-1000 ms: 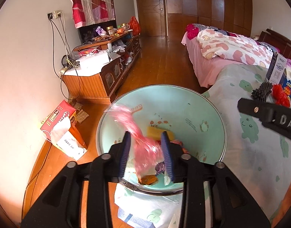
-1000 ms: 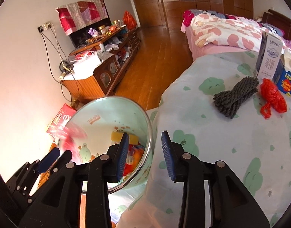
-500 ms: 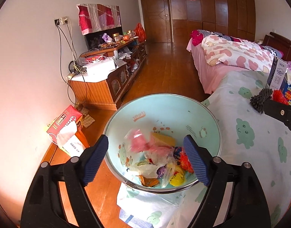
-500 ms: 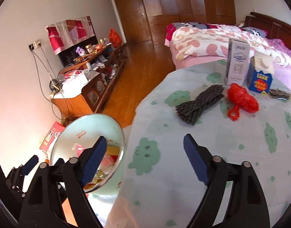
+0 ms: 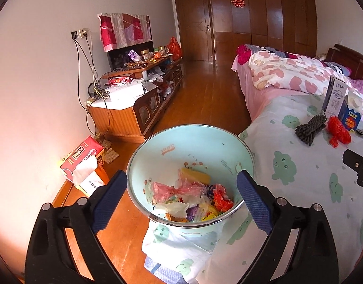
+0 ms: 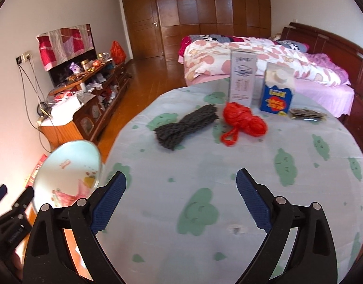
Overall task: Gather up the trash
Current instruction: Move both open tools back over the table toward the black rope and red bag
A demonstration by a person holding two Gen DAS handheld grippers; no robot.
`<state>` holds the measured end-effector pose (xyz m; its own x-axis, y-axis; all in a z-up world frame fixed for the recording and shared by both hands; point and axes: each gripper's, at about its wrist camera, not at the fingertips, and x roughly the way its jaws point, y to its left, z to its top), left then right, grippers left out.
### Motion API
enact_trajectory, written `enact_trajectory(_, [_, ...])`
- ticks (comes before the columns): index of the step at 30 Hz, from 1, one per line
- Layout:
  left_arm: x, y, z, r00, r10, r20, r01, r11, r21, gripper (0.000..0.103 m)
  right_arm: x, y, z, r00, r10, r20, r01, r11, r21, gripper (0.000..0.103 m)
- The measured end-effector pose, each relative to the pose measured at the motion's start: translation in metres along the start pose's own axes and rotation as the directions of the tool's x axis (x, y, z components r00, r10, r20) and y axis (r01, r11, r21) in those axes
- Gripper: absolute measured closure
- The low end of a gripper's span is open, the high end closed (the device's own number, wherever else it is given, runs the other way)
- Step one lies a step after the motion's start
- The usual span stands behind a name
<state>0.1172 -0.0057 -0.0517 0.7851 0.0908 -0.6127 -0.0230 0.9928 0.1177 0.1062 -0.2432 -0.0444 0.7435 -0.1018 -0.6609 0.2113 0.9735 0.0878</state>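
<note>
Home bedroom (bed [image 6: 264, 54], wardrobe [image 6: 205, 11])

both left gripper [image 5: 181, 198] and right gripper [image 6: 180, 198] empty, jaws spread wide

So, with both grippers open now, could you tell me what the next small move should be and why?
Probably ease the right gripper forward toward the dark foam net. It is open over bare tablecloth, and the net is the nearest loose piece. The left gripper hangs open above the bin.

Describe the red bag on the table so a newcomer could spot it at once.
On the round table with the green-patterned cloth, look toward the two upright cartons. The red bag lies crumpled before them, right of the dark grey bundle, the only bright red thing there.
</note>
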Motion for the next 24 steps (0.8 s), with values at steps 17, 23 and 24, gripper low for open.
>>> enact_trajectory(17, [-0.034, -0.054, 0.003, 0.996, -0.09, 0.025, 0.088, 0.993, 0.078, 0.006, -0.018, -0.078, -0.011, 0.996, -0.084, 0.003, 0.084, 0.995, 0.06, 0.01])
enact_trajectory(23, [-0.037, -0.079, 0.001, 0.993, -0.112, 0.024, 0.109, 0.986, 0.126, 0.006, -0.025, -0.096, -0.012, 0.992, -0.121, 0.038, 0.118, 0.99, 0.072, 0.01])
enact_trajectory(24, [-0.038, -0.084, 0.0, 0.993, -0.117, 0.022, 0.113, 0.984, 0.135, 0.006, -0.026, -0.098, -0.012, 0.991, -0.124, 0.042, 0.121, 0.99, 0.074, 0.01])
